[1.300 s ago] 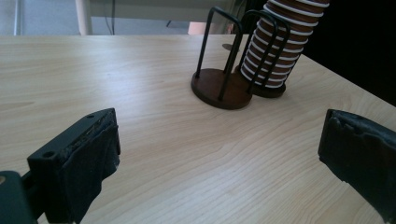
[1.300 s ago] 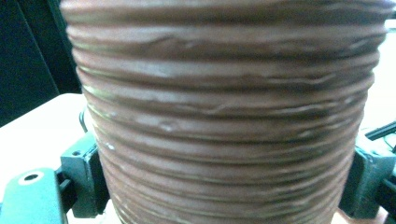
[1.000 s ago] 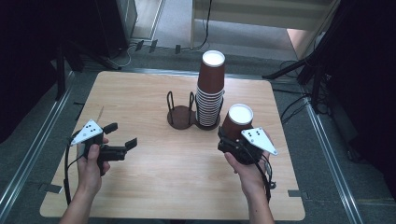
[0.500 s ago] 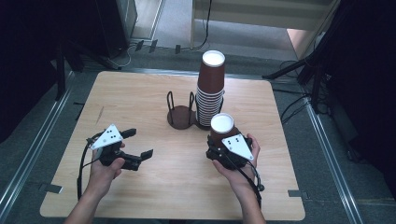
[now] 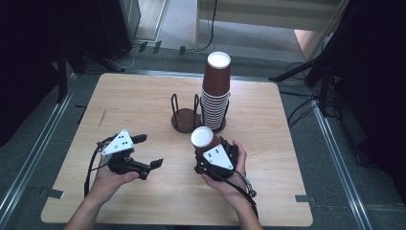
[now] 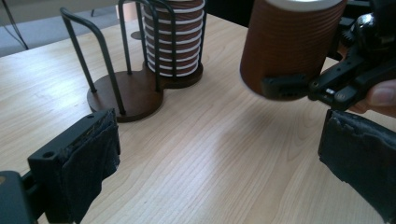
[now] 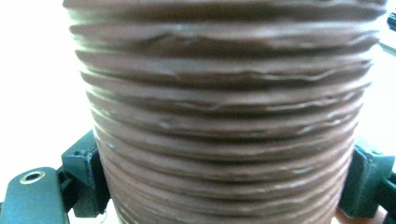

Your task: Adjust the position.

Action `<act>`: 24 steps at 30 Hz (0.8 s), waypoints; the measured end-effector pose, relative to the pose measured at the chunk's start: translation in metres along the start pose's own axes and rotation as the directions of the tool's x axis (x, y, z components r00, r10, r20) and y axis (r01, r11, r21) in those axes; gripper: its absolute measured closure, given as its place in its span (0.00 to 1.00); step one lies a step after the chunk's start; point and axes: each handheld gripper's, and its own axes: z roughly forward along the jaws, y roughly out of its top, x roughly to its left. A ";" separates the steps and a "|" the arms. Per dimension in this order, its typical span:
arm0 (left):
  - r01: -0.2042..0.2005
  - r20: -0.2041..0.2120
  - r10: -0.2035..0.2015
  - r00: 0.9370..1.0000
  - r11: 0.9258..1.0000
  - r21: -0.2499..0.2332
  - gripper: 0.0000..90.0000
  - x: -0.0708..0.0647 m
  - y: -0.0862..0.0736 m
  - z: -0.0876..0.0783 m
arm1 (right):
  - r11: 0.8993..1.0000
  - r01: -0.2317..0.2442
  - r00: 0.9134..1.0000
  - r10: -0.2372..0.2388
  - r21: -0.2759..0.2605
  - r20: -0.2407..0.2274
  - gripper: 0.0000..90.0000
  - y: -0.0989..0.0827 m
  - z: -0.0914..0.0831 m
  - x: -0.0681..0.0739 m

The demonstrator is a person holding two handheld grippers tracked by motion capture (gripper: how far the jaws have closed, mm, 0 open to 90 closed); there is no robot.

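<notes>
A brown ribbed paper cup (image 5: 203, 139) with a white end facing up is clamped in my right gripper (image 5: 207, 147) just in front of the holder, above the table. Up close the cup (image 7: 224, 116) sits between both jaws of the right gripper (image 7: 229, 186). My left gripper (image 5: 149, 151) is open and empty at the front left, pointing toward the cup. Its own view, the left gripper (image 6: 224, 163), shows wide-apart jaws, with the cup (image 6: 289, 42) and a right gripper finger (image 6: 285, 87) ahead at the right.
A tall stack of brown cups (image 5: 215, 96) stands in one ring of a dark wire holder (image 5: 186, 115) at mid-table; the other ring (image 6: 126, 93) holds nothing. The wooden table (image 5: 287, 143) has metal rails and dark stands around it.
My right gripper carried the cup left and nearer the person, from beside the stack to in front of the holder. The left gripper shifted right toward the centre, still open.
</notes>
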 end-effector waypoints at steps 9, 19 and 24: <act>-0.064 0.072 0.062 0.995 0.998 0.017 0.00 -0.014 0.006 0.009 | 0.997 0.072 0.997 -0.072 -0.003 -0.034 0.13 0.001 -0.001 0.016; -0.130 0.097 0.125 0.987 0.990 0.052 0.05 -0.030 0.009 0.014 | 0.989 0.139 0.986 -0.142 -0.043 -0.086 0.13 0.001 -0.006 0.031; -0.162 0.120 0.154 0.981 0.985 0.063 0.05 -0.032 0.010 0.014 | 0.978 0.202 0.973 -0.207 -0.056 -0.105 0.14 0.000 -0.007 0.038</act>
